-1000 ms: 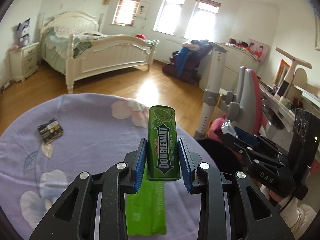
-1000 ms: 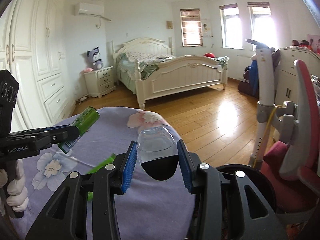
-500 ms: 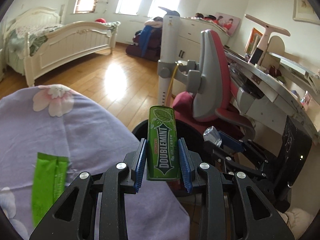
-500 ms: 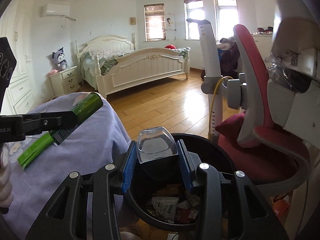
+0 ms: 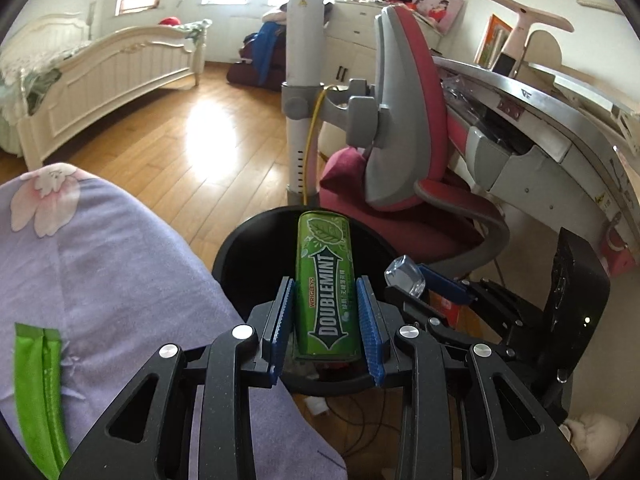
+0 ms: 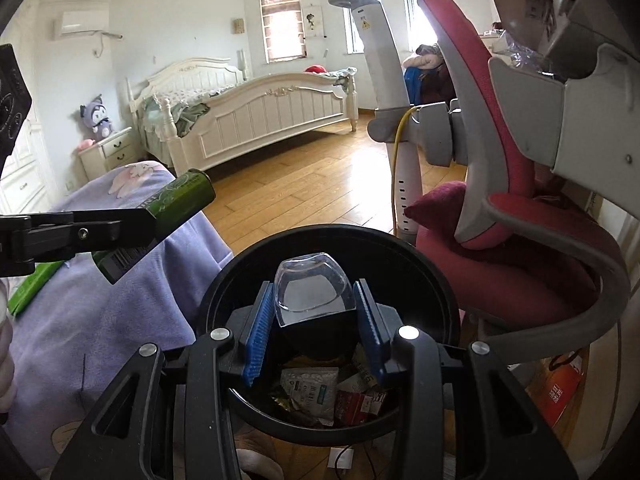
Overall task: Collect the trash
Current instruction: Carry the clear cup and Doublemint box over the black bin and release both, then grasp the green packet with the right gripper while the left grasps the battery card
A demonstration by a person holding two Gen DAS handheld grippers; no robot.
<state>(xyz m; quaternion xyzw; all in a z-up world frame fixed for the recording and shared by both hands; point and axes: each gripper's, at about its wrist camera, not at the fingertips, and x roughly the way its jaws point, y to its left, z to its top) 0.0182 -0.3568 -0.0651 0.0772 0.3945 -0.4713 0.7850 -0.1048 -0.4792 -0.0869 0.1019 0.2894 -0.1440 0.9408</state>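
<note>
My left gripper (image 5: 326, 314) is shut on a green Doublemint gum can (image 5: 326, 284), held upright over the near rim of a round black trash bin (image 5: 256, 240). In the right wrist view the same can (image 6: 176, 200) pokes out of the left gripper, over the table's edge to the left of the bin. My right gripper (image 6: 314, 326) is shut on a clear plastic cup-shaped piece (image 6: 312, 290) with a dark base, directly above the open bin (image 6: 424, 256). Several wrappers (image 6: 312, 392) lie at the bin's bottom. A green packet (image 5: 38, 388) stays on the table.
A table under a lilac flowered cloth (image 5: 100, 272) stands left of the bin. A red and grey chair (image 6: 500, 216) and a grey desk (image 5: 552, 120) crowd the right side. A white post with a yellow cable (image 6: 402, 152) rises behind the bin. Beyond lie wooden floor and a white bed (image 6: 264, 116).
Both grippers swung right, off the table, and sank toward the black bin, each keeping its hold. The bin has come under the right gripper and close in front of the left one.
</note>
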